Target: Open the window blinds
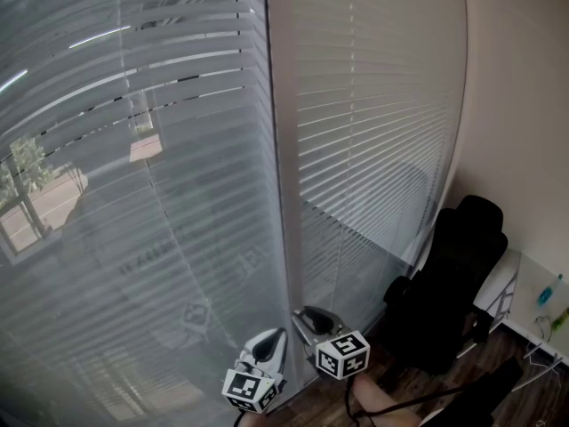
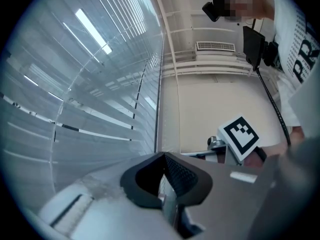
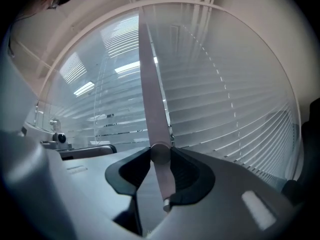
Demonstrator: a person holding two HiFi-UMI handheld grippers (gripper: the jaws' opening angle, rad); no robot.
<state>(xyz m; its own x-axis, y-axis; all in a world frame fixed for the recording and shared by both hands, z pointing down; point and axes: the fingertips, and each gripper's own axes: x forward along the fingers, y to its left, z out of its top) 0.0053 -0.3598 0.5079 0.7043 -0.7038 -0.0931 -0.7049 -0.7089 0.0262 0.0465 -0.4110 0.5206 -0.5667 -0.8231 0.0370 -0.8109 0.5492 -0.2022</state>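
Window blinds (image 1: 178, 194), tilt wand (image 3: 150, 84), black chair (image 1: 453, 274)

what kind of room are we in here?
Probably an office: tall windows with horizontal blinds, a black office chair beside a white desk, and an air vent overhead. The right gripper holds the blinds' wand.

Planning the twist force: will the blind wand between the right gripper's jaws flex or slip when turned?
Probably stiff: the wand runs straight from above into the right gripper. Likely slippery, since it looks smooth and round. Seems light, being so thin.
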